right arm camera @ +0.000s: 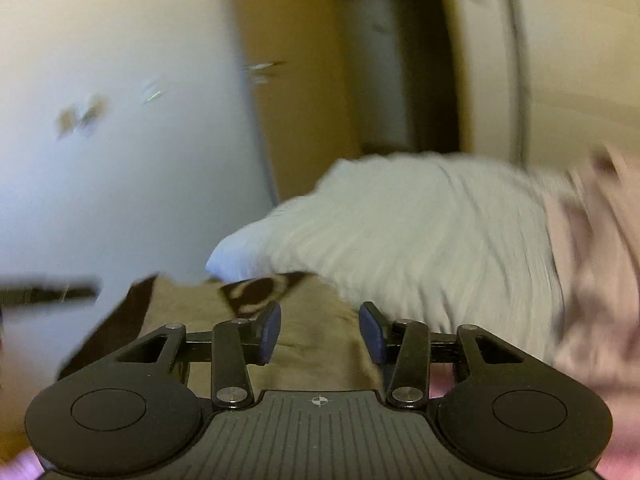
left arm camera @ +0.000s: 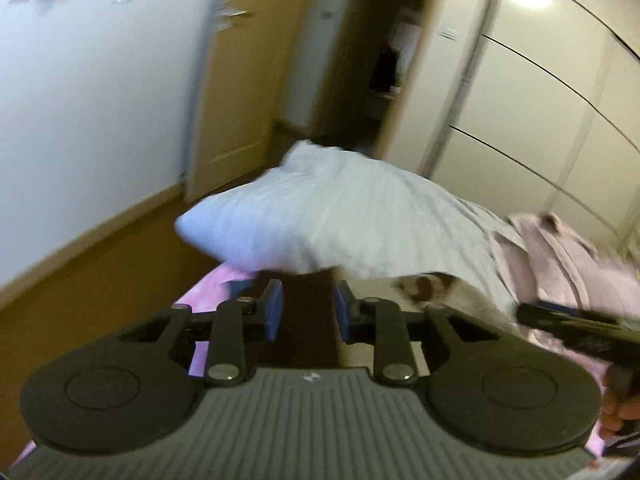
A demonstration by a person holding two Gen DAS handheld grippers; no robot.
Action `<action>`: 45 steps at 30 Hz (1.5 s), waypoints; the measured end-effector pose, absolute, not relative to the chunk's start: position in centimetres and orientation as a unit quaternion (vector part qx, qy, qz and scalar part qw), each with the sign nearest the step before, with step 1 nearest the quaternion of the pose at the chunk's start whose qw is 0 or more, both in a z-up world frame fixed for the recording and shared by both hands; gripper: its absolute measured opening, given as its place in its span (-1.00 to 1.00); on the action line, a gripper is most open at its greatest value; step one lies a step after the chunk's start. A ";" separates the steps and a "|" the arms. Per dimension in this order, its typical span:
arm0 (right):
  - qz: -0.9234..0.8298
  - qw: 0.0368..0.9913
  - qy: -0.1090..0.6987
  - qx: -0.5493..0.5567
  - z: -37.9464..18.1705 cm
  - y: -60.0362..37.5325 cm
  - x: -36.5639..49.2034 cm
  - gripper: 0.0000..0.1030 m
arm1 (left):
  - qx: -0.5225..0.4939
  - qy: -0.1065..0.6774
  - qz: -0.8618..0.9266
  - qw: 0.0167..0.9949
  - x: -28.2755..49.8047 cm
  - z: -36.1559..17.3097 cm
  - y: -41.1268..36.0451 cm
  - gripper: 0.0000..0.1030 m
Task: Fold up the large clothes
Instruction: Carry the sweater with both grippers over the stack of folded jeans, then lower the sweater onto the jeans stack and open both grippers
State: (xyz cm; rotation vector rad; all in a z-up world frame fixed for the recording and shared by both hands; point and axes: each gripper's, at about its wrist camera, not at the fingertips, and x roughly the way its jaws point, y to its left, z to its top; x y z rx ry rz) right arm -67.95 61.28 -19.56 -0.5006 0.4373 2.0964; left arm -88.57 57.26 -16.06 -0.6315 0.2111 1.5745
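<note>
Your left tongs [left arm camera: 307, 308] stand narrowly apart and your right tongs [right arm camera: 319, 330] wider, both empty. The tan garment [right arm camera: 316, 344] lies under them, near the pillow [right arm camera: 420, 240].

bed [left arm camera: 208, 292]: pink sheet | on it: pale pillow [left arm camera: 320, 220], pink garment [left arm camera: 560, 264], tan-and-brown garment [right arm camera: 312, 344] | blurred

The pillow [left arm camera: 320, 224] is matt, wrinkled white cloth; the wardrobe doors [left arm camera: 540, 100] look smooth and glossy; the garment [right arm camera: 312, 344] is soft beige cloth.
</note>
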 end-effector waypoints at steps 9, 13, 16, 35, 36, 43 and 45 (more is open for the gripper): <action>0.825 0.470 0.134 -0.284 -27.0 63.5 -72.1 -0.64 | -0.231 0.209 0.705 0.637 -86.2 -23.3 62.1 -0.51; 0.822 0.464 0.119 -0.306 -25.7 63.2 -72.4 -0.64 | -0.248 0.202 0.700 0.638 -87.0 -22.6 62.3 -0.50; 0.821 0.481 0.150 -0.268 -23.6 61.6 -70.4 -0.57 | -0.255 0.188 0.699 0.641 -87.2 -20.7 60.2 -0.52; 0.815 0.465 0.143 -0.315 -25.0 53.0 -72.3 -0.38 | -0.254 0.240 0.682 0.643 -82.9 -20.2 53.6 -0.43; 0.815 0.463 0.152 -0.314 -24.8 53.2 -72.3 -0.38 | -0.264 0.236 0.682 0.640 -83.0 -20.1 53.8 -0.43; 0.812 0.463 0.242 -0.260 -21.4 52.2 -69.0 -0.05 | -0.277 0.254 0.696 0.611 -82.3 -16.7 51.7 -0.44; 0.810 0.465 0.265 -0.242 -20.0 51.0 -67.9 0.19 | -0.284 0.248 0.695 0.612 -82.4 -15.3 50.7 -0.33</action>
